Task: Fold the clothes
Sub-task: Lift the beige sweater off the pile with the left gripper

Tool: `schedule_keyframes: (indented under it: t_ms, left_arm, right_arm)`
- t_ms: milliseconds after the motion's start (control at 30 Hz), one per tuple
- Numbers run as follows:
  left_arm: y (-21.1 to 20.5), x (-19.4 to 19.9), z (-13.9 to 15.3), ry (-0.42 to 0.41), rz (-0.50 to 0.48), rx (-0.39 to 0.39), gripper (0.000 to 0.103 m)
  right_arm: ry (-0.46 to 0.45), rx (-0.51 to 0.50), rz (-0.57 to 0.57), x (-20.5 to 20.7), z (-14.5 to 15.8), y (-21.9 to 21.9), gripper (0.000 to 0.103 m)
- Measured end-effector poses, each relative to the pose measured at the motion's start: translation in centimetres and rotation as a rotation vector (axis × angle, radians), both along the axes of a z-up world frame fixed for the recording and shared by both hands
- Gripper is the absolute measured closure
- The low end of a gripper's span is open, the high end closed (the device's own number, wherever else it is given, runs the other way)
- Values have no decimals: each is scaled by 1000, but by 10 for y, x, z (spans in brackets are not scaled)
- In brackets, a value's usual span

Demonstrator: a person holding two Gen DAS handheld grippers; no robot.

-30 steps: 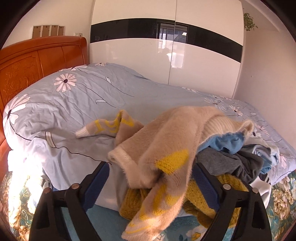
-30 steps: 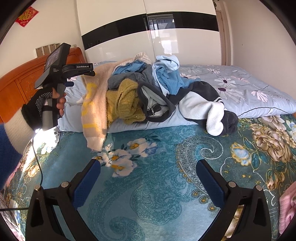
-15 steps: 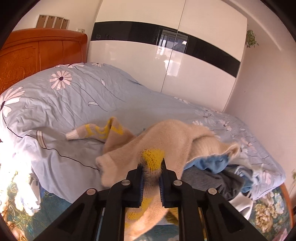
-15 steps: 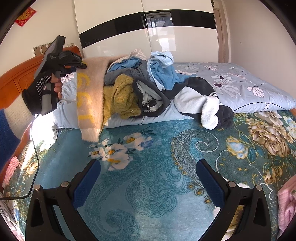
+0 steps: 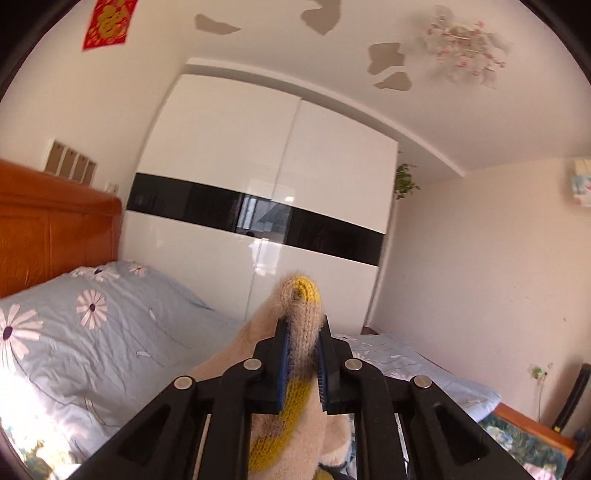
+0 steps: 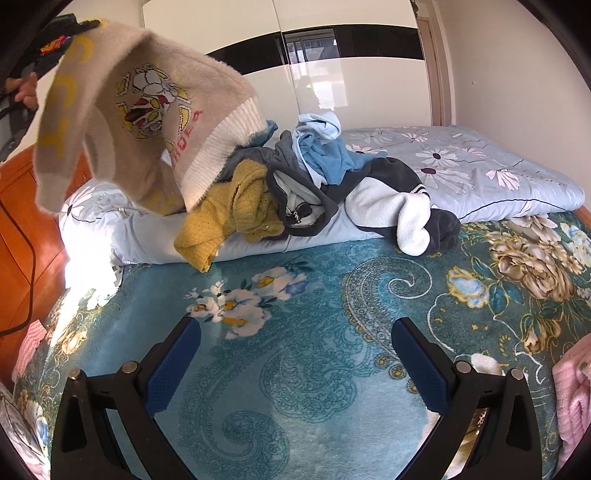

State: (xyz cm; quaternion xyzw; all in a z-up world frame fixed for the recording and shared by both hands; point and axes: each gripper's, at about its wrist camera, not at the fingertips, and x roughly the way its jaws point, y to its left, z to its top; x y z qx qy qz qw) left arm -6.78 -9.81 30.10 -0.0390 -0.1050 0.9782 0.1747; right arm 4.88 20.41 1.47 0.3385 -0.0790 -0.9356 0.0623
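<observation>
My left gripper (image 5: 302,338) is clamped on a fold of the fuzzy beige knitted sweater with yellow lettering and a cartoon print (image 6: 147,110), holding it up in the air above the left end of the heap of clothes (image 6: 314,192) on the pale blue daisy-print quilt (image 6: 480,166). My right gripper (image 6: 295,339) hangs with its blue-padded jaws spread wide and empty over the teal floral blanket (image 6: 314,302), near its front edge.

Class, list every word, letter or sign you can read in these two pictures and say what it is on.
Beige sweater: pink letters under the cartoon, too distorted to read.
Sweater's sleeve: yellow letters, not legible.
Red wall hanging: gold character, too blurred.
Nothing else carries text.
</observation>
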Motion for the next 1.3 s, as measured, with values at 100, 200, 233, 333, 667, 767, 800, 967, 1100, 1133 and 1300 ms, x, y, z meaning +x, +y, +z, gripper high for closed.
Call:
schedule_keyframes:
  t_ms: [100,200,233,333,667,767,800,967,1100,1133,1300]
  left_arm:
    - [8,46,-12,-6,-120,-29,90]
    - [17,88,-31,-39,-240,-50,90]
    - [21,97,-43,-79,-279,-47,90]
    - [41,118,-91,-213,-391,-37,90]
    - [130,142,-285,-798,-493,-39,88]
    - [132,150,-312,-907,-505,-22,80]
    - [128,154,-314,-921,-506,-11,72]
    - [90,148,-302,-917,-440,-20,45]
    - [39,140,-310,-945,-273,-2,43]
    - [26,137,-315,-967,-232,24,43]
    - [-19,133,-336,-1022,-105,96,42]
  right_arm:
    - [16,-18,17,12,5,-6,0]
    - [36,-14,34,28,11,-8,0]
    - [36,-12,20,33,11,-3,0]
    - [34,-9,-26,50,11,11,0]
    - [-20,-50,-171,91,1,60,0]
    - [-26,-45,-152,95,0,57,0]
    - [-30,-40,-134,93,0,52,0]
    - [-64,-57,13,84,-10,15,0]
    - [-74,-40,158,84,-17,-26,0]
    - [-94,2,159,82,-22,-34,0]
    - [-216,76,56,76,-53,-27,11]
